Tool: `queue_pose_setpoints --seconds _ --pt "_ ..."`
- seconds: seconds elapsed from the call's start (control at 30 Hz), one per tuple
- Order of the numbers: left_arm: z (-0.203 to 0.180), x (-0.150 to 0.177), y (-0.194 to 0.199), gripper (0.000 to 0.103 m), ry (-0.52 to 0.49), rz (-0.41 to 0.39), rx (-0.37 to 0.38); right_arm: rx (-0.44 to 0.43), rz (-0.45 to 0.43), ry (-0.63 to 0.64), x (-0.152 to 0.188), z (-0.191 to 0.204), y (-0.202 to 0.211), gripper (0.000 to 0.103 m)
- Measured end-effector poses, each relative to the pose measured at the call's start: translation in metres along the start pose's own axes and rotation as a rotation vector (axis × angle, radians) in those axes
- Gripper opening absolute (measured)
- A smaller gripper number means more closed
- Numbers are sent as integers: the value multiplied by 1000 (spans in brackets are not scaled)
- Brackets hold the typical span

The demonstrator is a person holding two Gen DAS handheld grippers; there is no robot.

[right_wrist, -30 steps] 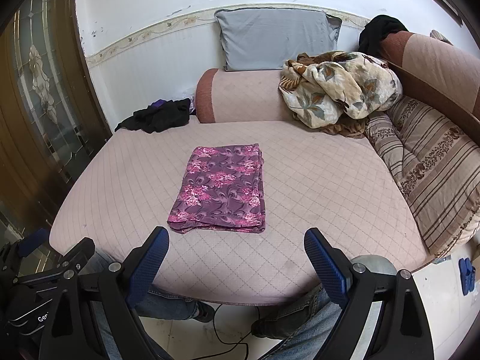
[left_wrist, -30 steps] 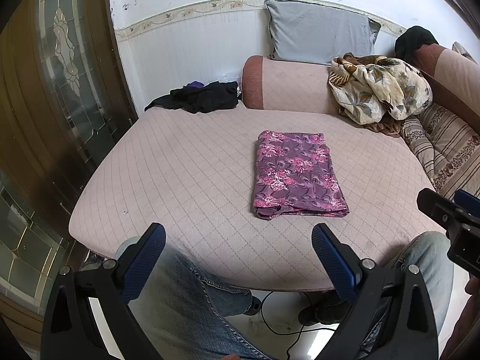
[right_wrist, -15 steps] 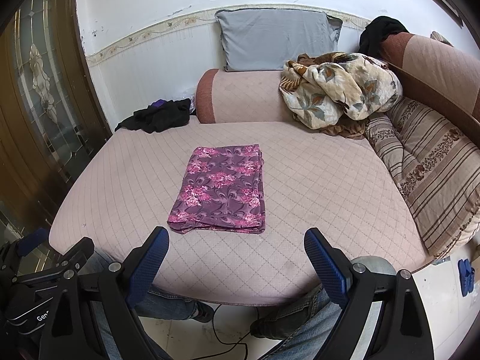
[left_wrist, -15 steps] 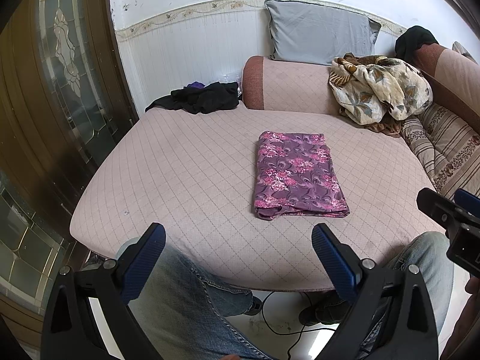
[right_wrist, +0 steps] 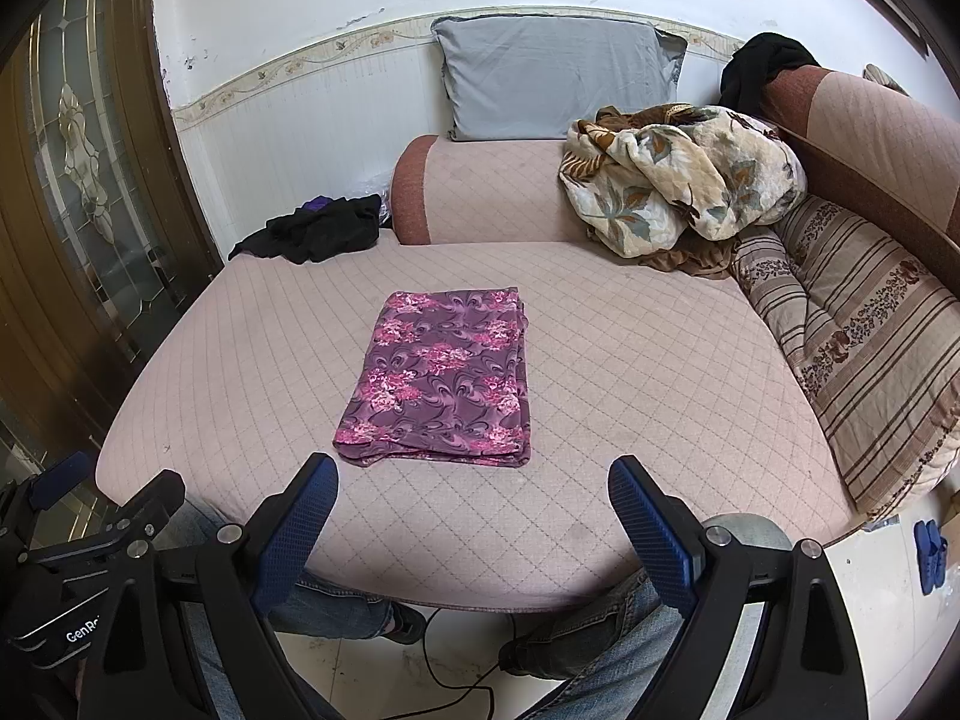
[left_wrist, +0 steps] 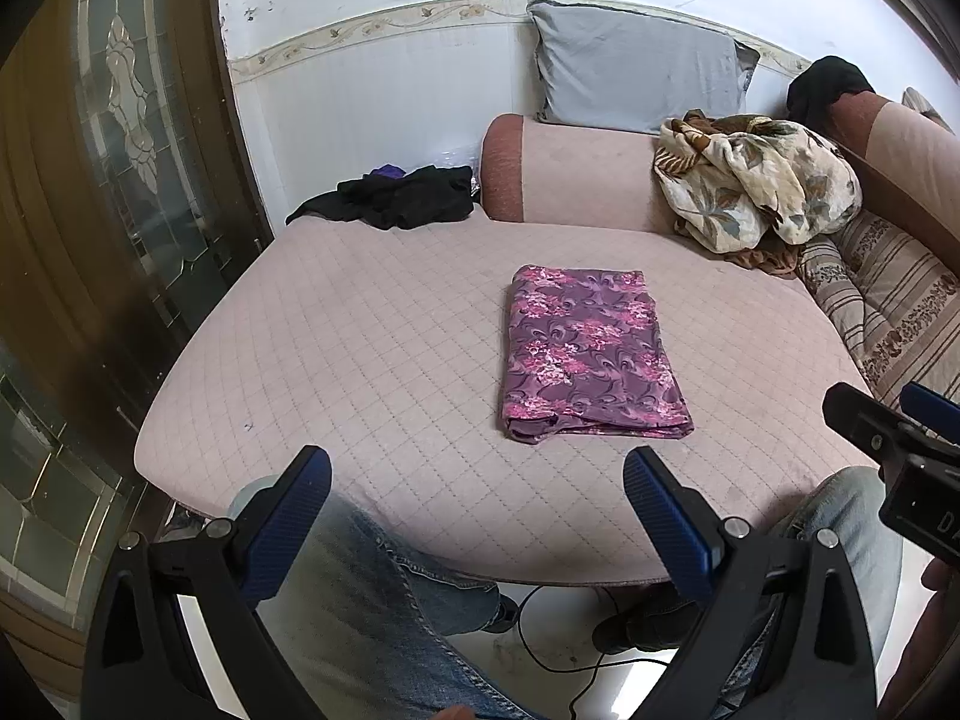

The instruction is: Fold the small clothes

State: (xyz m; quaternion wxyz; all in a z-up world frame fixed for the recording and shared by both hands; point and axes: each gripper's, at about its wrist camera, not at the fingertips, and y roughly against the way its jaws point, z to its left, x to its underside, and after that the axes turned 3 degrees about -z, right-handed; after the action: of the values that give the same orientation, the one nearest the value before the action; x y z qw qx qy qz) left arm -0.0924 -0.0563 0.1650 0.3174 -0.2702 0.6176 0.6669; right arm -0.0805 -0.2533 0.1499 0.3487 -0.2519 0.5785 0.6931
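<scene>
A purple floral garment (left_wrist: 588, 354) lies folded into a neat rectangle in the middle of the pink quilted sofa seat (left_wrist: 372, 348); it also shows in the right wrist view (right_wrist: 441, 381). My left gripper (left_wrist: 477, 492) is open and empty, held back over the seat's front edge, short of the garment. My right gripper (right_wrist: 474, 498) is open and empty, just in front of the garment's near edge. The right gripper shows at the right edge of the left wrist view (left_wrist: 888, 438). The left gripper shows at the left edge of the right wrist view (right_wrist: 90, 510).
A black clothes heap (right_wrist: 318, 231) lies at the back left. A crumpled floral blanket (right_wrist: 678, 192) and a striped cushion (right_wrist: 858, 348) fill the right side. A grey pillow (right_wrist: 552, 84) leans on the wall. A glass door (left_wrist: 108, 192) stands left. My jeans-clad knees (left_wrist: 372, 600) are below.
</scene>
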Motion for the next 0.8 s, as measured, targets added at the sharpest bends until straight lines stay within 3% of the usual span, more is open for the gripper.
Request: queue_pose_setpoints --seconds 0.8 --pt "-4 2 1 98 -1 1 -1 -3 13 -2 1 -3 -6 94"
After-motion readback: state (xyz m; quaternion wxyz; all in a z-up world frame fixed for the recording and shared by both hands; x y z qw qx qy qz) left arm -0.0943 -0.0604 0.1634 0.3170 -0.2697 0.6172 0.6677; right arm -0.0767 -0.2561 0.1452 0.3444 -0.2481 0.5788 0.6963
